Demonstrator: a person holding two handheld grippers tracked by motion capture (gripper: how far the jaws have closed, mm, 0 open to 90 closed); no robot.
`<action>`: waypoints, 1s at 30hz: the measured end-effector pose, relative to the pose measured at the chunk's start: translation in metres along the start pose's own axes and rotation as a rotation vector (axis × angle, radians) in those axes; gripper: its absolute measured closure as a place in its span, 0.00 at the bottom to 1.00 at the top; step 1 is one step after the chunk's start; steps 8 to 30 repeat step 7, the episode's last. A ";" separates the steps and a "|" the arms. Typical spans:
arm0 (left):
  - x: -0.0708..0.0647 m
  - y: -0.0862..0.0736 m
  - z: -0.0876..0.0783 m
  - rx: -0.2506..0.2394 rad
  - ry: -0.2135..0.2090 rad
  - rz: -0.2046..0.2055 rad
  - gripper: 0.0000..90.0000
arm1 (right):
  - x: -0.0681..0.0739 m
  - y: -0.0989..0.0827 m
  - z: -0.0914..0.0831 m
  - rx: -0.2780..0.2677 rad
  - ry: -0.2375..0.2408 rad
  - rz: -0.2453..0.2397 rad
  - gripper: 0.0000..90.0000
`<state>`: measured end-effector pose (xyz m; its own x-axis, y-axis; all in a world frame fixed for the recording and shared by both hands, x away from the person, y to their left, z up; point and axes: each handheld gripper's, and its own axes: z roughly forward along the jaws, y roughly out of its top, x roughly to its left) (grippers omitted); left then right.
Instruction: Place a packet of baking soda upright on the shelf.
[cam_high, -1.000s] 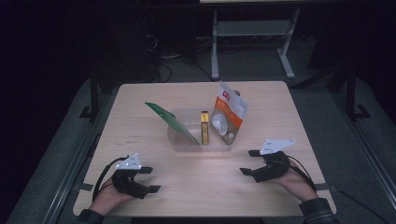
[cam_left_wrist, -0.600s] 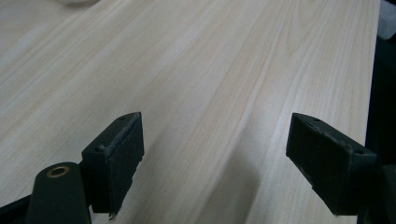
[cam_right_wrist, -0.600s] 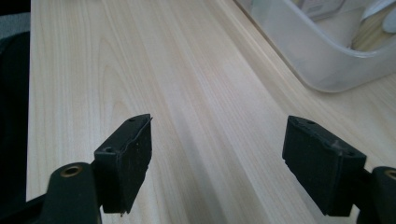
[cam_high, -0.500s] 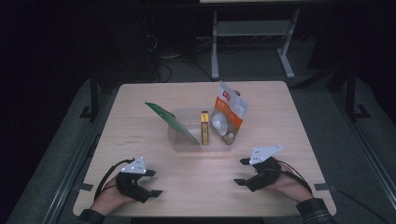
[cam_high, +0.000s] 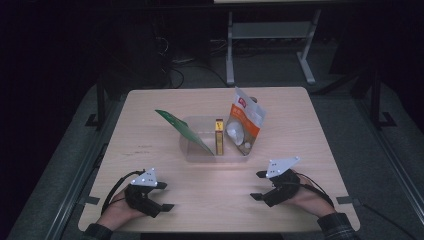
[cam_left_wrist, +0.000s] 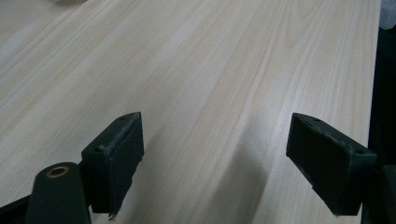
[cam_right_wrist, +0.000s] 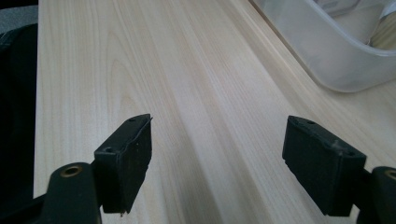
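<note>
One clear tub (cam_high: 200, 150) on the table (cam_high: 310, 130) holds three packets; two grippers, left (cam_high: 165, 196) and right (cam_high: 257, 185), rest with jaws wide apart, gripping nothing

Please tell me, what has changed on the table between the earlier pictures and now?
The right claw has drawn back from the clear tub toward the near table edge, with its jaws open and empty all the while. The left claw shifted only a little, also open and empty. Nothing was taken or let go. The tub, the green packet, the yellow box and the orange pouch stayed as they were.
</note>
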<state>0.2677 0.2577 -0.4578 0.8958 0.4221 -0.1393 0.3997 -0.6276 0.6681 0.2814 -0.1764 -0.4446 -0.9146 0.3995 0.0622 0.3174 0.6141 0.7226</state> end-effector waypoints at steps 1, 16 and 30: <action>0.000 0.000 0.000 -0.002 -0.001 0.002 0.21 | 0.000 0.000 -0.001 -0.002 0.001 -0.002 0.26; 0.000 0.001 0.000 -0.004 0.001 0.006 0.20 | 0.001 0.001 -0.001 -0.011 -0.002 -0.008 0.26; 0.000 0.001 0.000 -0.004 0.001 0.006 0.20 | 0.001 0.001 -0.001 -0.011 -0.002 -0.008 0.26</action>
